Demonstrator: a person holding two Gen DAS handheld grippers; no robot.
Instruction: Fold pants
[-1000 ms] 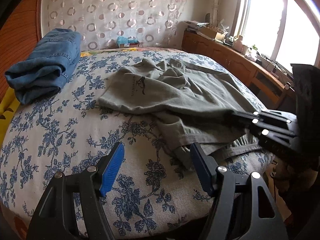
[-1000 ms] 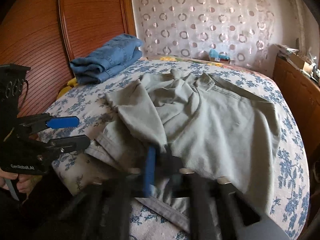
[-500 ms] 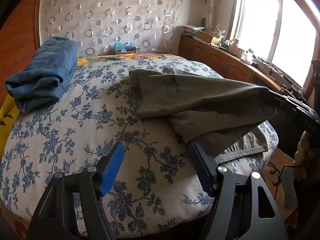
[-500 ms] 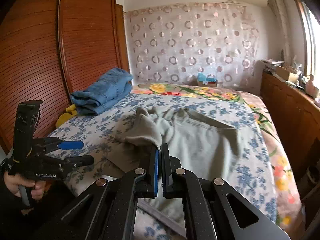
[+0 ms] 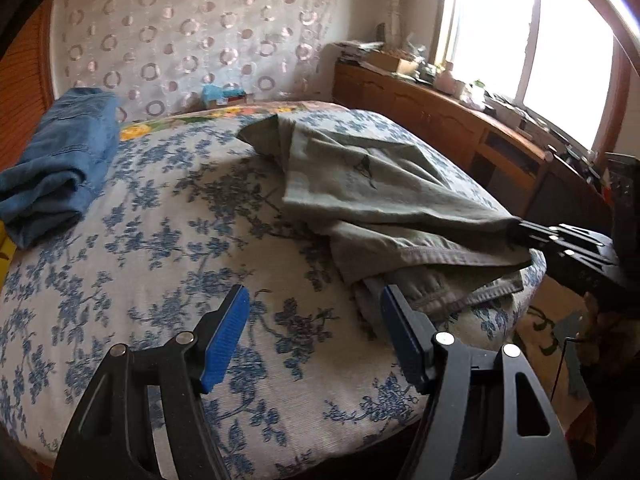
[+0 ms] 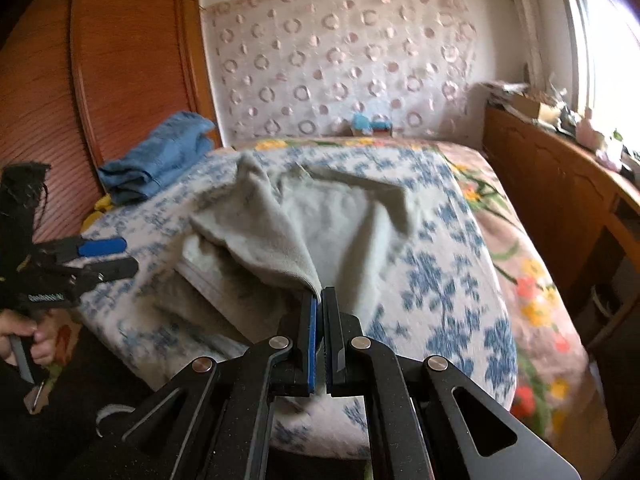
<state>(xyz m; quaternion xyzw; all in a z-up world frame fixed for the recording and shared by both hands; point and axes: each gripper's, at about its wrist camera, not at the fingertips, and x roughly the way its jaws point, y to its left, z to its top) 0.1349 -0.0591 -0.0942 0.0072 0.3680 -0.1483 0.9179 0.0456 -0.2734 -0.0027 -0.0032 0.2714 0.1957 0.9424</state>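
Observation:
The grey-green pants lie rumpled on the right half of the bed, one layer stretched toward the near right edge. My right gripper is shut on a corner of the pants and holds it lifted and taut; it also shows in the left wrist view. My left gripper is open and empty, low over the bedspread just left of the pants' waistband; it also shows in the right wrist view.
The bed has a blue-flowered spread. Folded blue jeans lie at its far left by a wooden wardrobe. A wooden cabinet with clutter runs under the window on the right.
My right gripper closed on the pants' corner, lifted it and pulled the pants toward the bed's right edge. The left gripper stayed open and shifted slightly.

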